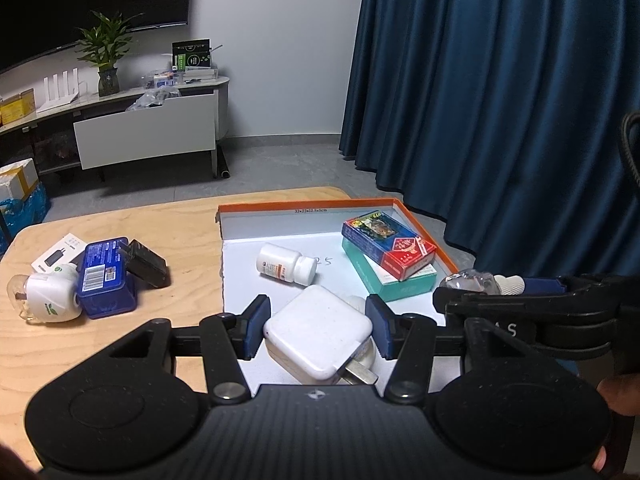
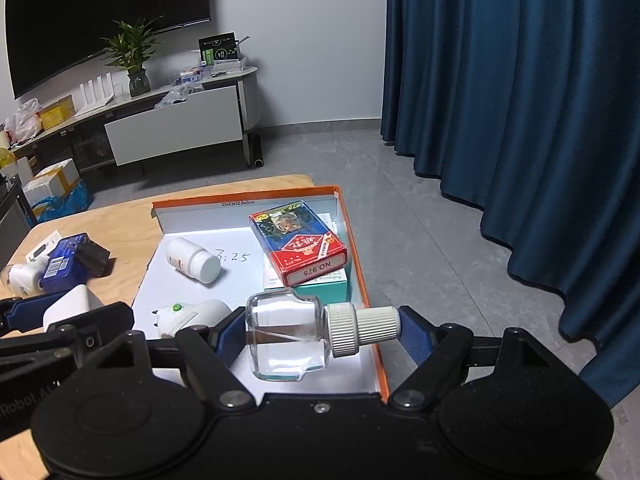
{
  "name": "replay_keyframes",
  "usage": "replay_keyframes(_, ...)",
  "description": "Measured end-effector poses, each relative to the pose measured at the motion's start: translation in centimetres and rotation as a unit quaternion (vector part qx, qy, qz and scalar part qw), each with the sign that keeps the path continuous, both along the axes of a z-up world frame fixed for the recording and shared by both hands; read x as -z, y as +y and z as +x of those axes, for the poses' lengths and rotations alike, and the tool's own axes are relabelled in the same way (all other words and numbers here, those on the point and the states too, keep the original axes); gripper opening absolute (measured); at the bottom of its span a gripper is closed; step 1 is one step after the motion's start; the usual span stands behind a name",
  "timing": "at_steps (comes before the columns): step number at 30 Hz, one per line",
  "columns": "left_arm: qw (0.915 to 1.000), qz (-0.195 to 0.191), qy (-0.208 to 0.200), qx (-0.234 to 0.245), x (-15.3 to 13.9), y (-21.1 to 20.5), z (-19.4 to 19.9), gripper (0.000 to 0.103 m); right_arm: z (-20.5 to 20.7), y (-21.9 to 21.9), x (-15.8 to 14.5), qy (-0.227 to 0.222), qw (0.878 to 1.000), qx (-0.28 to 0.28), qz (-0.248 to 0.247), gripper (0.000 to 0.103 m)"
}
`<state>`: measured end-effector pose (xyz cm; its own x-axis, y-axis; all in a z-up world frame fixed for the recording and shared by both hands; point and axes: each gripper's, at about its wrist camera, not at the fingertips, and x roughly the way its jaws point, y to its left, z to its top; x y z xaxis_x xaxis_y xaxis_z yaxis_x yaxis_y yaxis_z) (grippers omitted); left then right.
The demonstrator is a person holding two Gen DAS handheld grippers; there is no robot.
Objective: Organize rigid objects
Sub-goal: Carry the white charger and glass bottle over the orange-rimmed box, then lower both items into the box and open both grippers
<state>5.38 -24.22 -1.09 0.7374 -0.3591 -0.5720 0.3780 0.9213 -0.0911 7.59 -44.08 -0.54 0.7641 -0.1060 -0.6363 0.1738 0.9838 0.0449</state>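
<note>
The left tongs [image 1: 318,330] gripped the white square plug adapter [image 1: 318,332] above the near end of the orange-rimmed white tray [image 1: 304,205]. The right tongs [image 2: 316,332] clamped the clear glass bottle with ribbed white cap [image 2: 288,338] endwise at the tray's near right. Risk: the smooth glass could slip from the pads and strike the tray.

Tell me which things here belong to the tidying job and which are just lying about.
Job: white charger, glass bottle, pill bottle, card box, teal box, orange tray, blue box, black adapter.

Lying about: plant, curtain, TV.
</note>
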Motion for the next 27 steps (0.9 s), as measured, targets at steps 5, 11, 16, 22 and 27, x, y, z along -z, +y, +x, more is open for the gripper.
replay_keyframes(5,1.0,-0.002,0.0,-0.003,-0.1,-0.2,1.3,0.053,1.0,0.0,0.1,0.002,1.0,-0.003,0.0,0.094)
replay_keyframes(11,1.0,-0.004,0.003,-0.005,0.0,-0.4,3.2,0.053,2.1,-0.1,0.4,0.006,1.0,-0.003,0.004,0.094)
replay_keyframes(16,0.9999,-0.007,0.011,0.003,0.1,-0.8,5.1,0.053,3.0,-0.1,0.8,0.012,1.0,-0.006,0.004,0.094)
replay_keyframes(22,0.9996,-0.007,0.022,0.014,0.3,-1.6,6.8,0.053,3.9,-0.2,1.2,0.017,1.0,-0.006,0.001,0.094)
replay_keyframes(27,0.999,-0.011,0.034,0.026,0.5,-2.2,7.9,0.053,4.4,0.0,1.5,0.019,1.0,-0.007,-0.001,0.094)
